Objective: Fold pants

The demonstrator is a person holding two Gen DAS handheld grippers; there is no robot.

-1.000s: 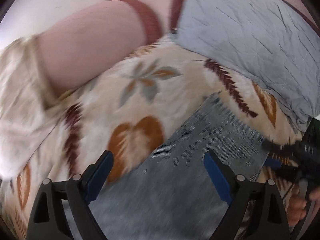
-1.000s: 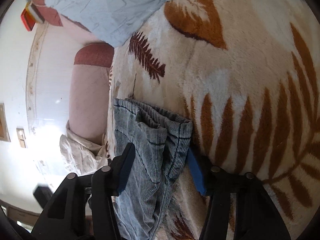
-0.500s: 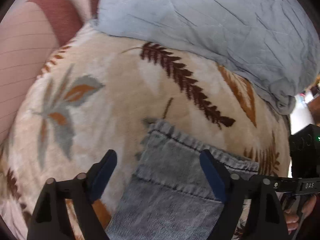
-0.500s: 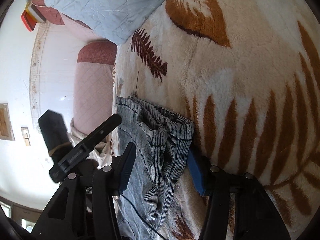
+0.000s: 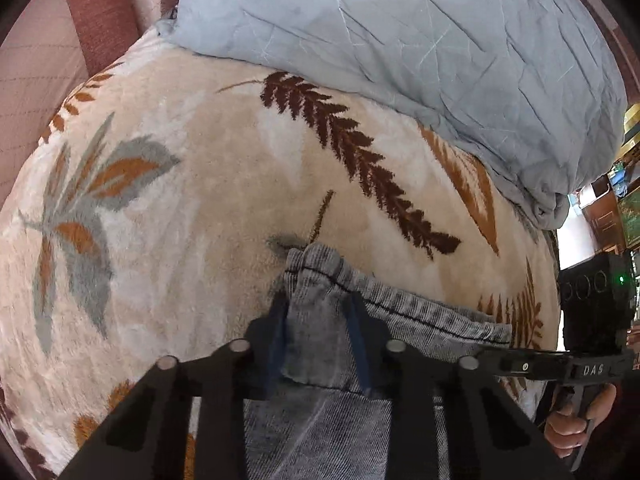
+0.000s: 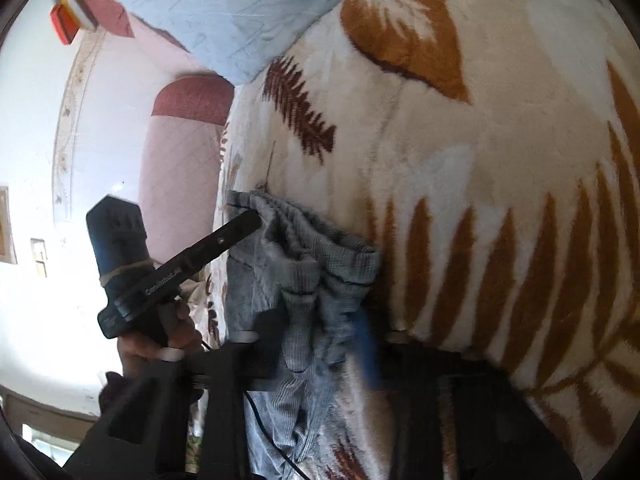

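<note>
Grey-blue denim pants (image 5: 420, 316) lie on a cream leaf-patterned blanket (image 5: 180, 168), waistband end farthest from me. My left gripper (image 5: 316, 320) points steeply down at the waistband's left corner. Its jaws are closing, and the denim bunches between the blue pads. My right gripper (image 6: 320, 332) is at the other waistband corner (image 6: 340, 256). Its jaws are also closing, with gathered folds of denim pinched between them. In the right wrist view, one of the left gripper's fingers (image 6: 224, 240) rests on the far corner. A hand (image 5: 576, 424) holds the right gripper's handle.
A crumpled pale blue quilt (image 5: 400, 60) lies along the far edge of the blanket. A pink and maroon padded headboard (image 5: 48, 52) stands beyond the bed's left side. Shelves and furniture (image 5: 624, 208) show past the right edge. A white wall (image 6: 32, 120) is at the left.
My left gripper swung down onto the waistband corner, and its jaws narrowed onto the denim. The right gripper stayed put while its jaws narrowed, bunching the fabric.
</note>
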